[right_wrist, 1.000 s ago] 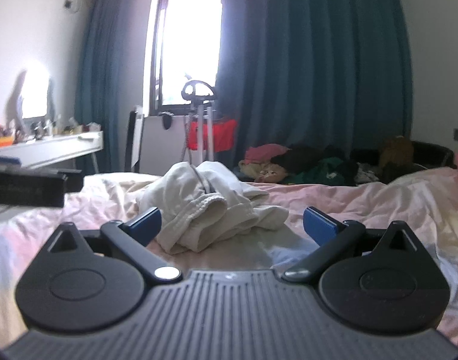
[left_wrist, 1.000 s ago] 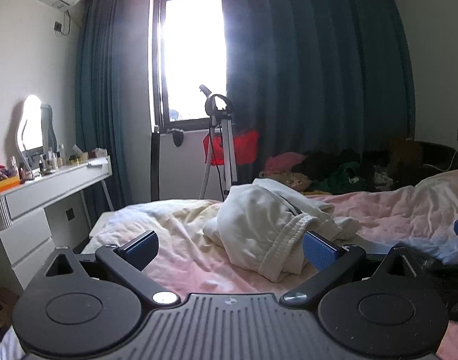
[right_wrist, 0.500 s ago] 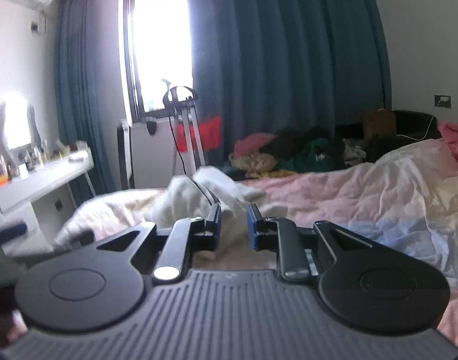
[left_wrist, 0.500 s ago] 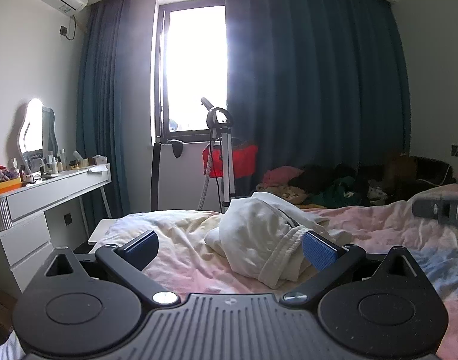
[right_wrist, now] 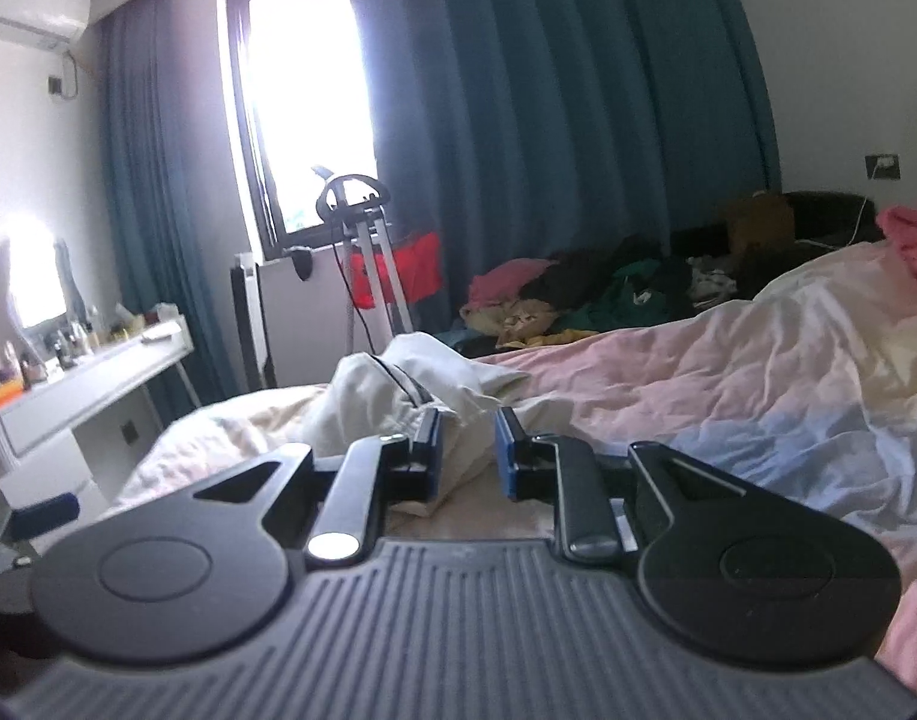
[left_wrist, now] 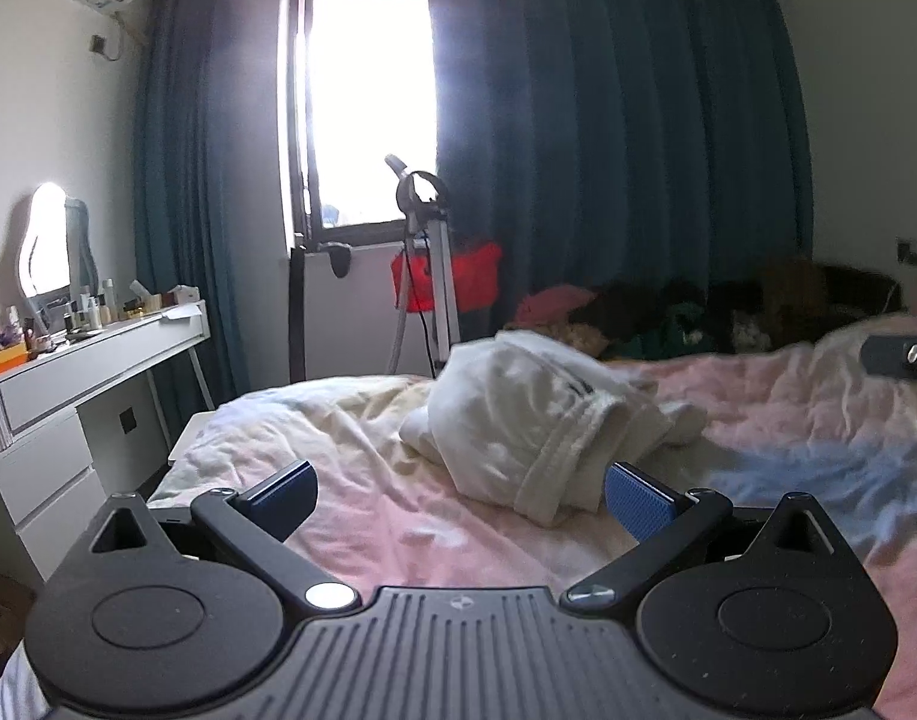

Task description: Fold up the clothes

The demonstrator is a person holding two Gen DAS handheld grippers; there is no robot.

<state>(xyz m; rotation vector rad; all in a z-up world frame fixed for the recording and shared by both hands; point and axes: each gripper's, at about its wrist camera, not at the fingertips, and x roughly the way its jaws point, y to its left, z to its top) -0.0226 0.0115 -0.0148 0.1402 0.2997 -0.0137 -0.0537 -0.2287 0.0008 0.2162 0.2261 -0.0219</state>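
Currently the white garment point(left_wrist: 536, 426) lies crumpled on the pink quilt point(left_wrist: 398, 528), unfolded. Left gripper point(left_wrist: 458, 495): jaws wide apart, empty. Right gripper point(right_wrist: 467, 450): jaws nearly closed; whether they pinch fabric cannot be told. Seek the thick ribbed hem and spread the soft, bulky cloth flat before folding.

The left gripper point(left_wrist: 458, 495) is held nearly level, tipped slightly down, its 2 blue-padded fingers point(left_wrist: 638, 501) spread wide with nothing between them. The right gripper point(right_wrist: 467, 450) sits rolled a little, its left side lower than its right, and its 2 fingers point(right_wrist: 506, 450) are drawn close with a narrow gap left; whether they pinch anything is unclear. Its dark tip point(left_wrist: 899, 354) shows at the far right of the left view.
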